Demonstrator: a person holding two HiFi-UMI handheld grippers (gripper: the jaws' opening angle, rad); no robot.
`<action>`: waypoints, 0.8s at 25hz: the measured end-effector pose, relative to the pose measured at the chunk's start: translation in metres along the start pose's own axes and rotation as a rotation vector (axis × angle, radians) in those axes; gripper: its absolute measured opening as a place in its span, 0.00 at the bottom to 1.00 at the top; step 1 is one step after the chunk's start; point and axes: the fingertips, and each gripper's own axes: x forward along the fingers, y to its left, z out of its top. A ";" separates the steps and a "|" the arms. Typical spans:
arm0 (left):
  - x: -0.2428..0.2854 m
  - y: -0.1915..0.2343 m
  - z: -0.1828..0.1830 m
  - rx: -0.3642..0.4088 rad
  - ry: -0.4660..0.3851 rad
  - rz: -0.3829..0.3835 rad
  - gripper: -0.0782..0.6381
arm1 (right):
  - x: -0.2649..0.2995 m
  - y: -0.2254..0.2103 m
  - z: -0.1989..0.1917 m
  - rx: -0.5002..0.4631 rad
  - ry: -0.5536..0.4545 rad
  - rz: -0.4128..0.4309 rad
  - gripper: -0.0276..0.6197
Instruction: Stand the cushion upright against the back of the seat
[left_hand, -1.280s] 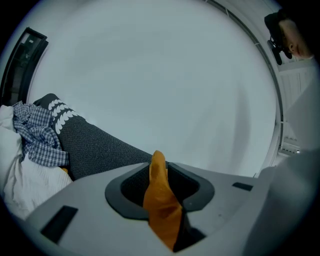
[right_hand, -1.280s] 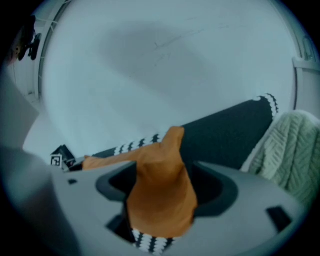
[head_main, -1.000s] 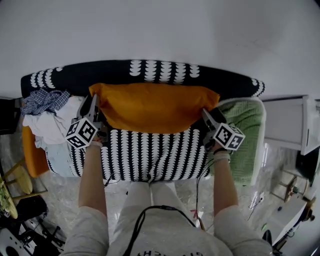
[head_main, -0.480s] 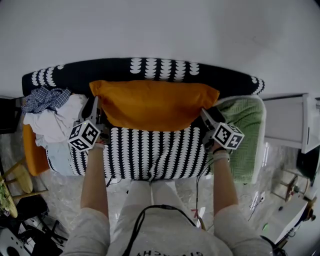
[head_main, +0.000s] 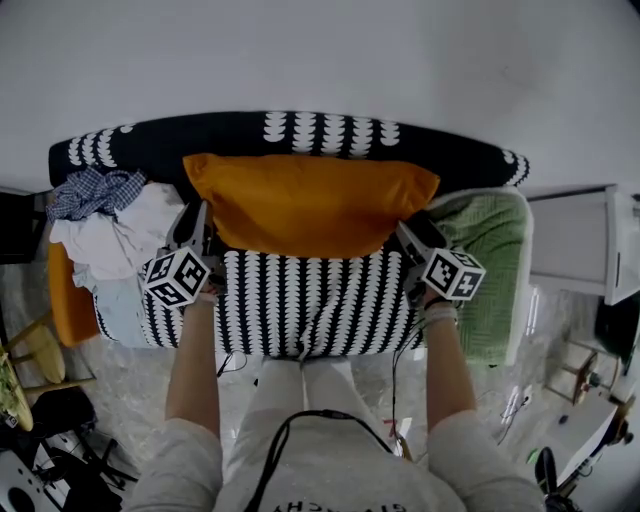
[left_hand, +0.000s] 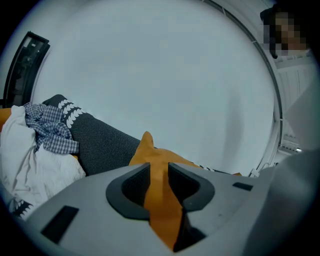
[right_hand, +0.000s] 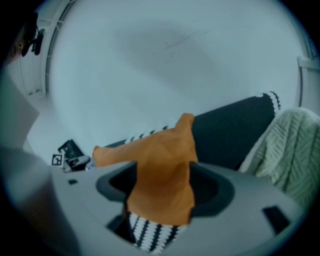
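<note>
An orange cushion (head_main: 310, 205) leans against the dark backrest (head_main: 300, 140) of a black-and-white patterned seat (head_main: 310, 305). My left gripper (head_main: 197, 232) is shut on the cushion's left edge, and orange fabric (left_hand: 159, 200) fills the gap between its jaws in the left gripper view. At the cushion's right edge my right gripper (head_main: 412, 237) is shut too, with a fold of orange fabric (right_hand: 162, 185) pinched between its jaws in the right gripper view. The cushion's far corners (left_hand: 146, 137) (right_hand: 186, 119) stick up in front of the backrest.
White and checked clothes (head_main: 105, 220) are heaped on the seat's left end. A green knitted blanket (head_main: 490, 270) lies in a white frame at the right. A white wall (head_main: 320, 50) rises behind the seat. A white cabinet (head_main: 585, 245) stands far right; stools and clutter (head_main: 30, 400) sit at lower left.
Both grippers and the cushion have shifted a little toward the backrest, and the cushion stands slightly more upright against it. Both grips are unchanged.
</note>
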 end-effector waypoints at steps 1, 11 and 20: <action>-0.002 -0.003 -0.002 0.005 0.004 -0.006 0.28 | -0.001 0.003 0.000 -0.006 -0.001 0.007 0.56; -0.019 -0.027 -0.009 0.024 0.027 -0.084 0.22 | -0.012 0.040 -0.002 -0.144 -0.014 0.046 0.20; -0.039 -0.051 -0.009 0.022 0.043 -0.151 0.14 | -0.028 0.073 -0.004 -0.221 -0.019 0.090 0.08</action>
